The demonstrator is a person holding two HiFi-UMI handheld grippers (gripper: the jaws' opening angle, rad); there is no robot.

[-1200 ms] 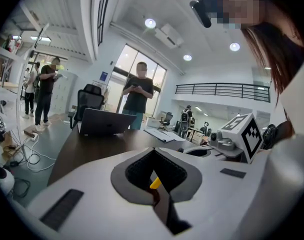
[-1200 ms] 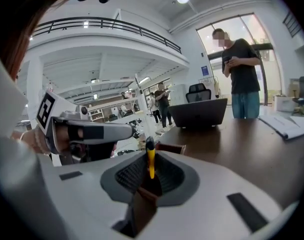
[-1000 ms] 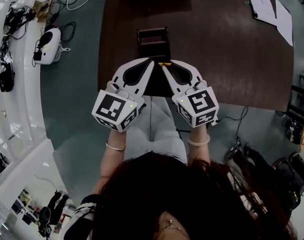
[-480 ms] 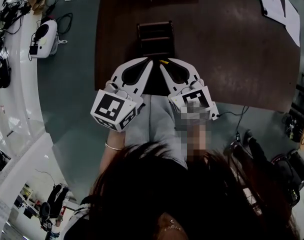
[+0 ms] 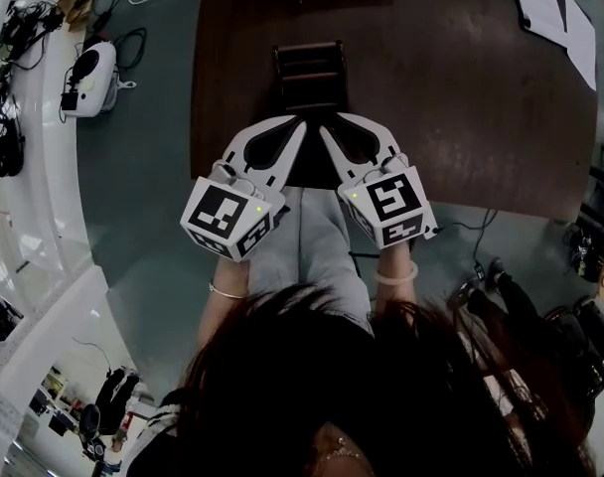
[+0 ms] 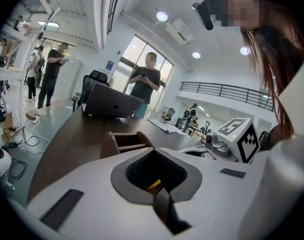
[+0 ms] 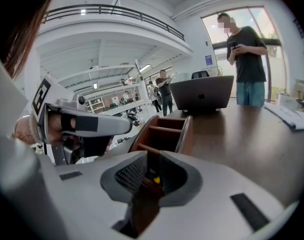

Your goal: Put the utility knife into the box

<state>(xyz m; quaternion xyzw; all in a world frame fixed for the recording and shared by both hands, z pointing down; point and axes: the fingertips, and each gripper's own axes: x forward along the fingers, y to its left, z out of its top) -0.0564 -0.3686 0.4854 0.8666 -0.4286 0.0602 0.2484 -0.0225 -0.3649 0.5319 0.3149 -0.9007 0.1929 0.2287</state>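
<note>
The wooden box (image 5: 307, 73) with open compartments stands on the dark table, just beyond both grippers; it also shows as the box (image 6: 127, 141) and the box (image 7: 164, 134). Of the utility knife only a yellow bit shows, low on the table, through the jaw windows: knife (image 6: 153, 185), knife (image 7: 154, 173). In the head view the grippers hide it. My left gripper (image 5: 300, 123) has its jaw tips together, nothing between them. My right gripper (image 5: 323, 128) lies beside it, tips a narrow gap apart, nothing seen between them. Both point at the box from the table's near edge.
A closed laptop (image 6: 112, 101) sits at the table's far end, papers (image 5: 555, 8) at the far right corner. People stand beyond the table. Cables and a white device (image 5: 88, 78) lie on the floor to the left. The table's near edge (image 5: 461, 207) runs under my grippers.
Both grippers stay side by side at the table's near edge. The yellow knife tip seen between their tips earlier is hidden in the head view now. The head camera shifted slightly.
</note>
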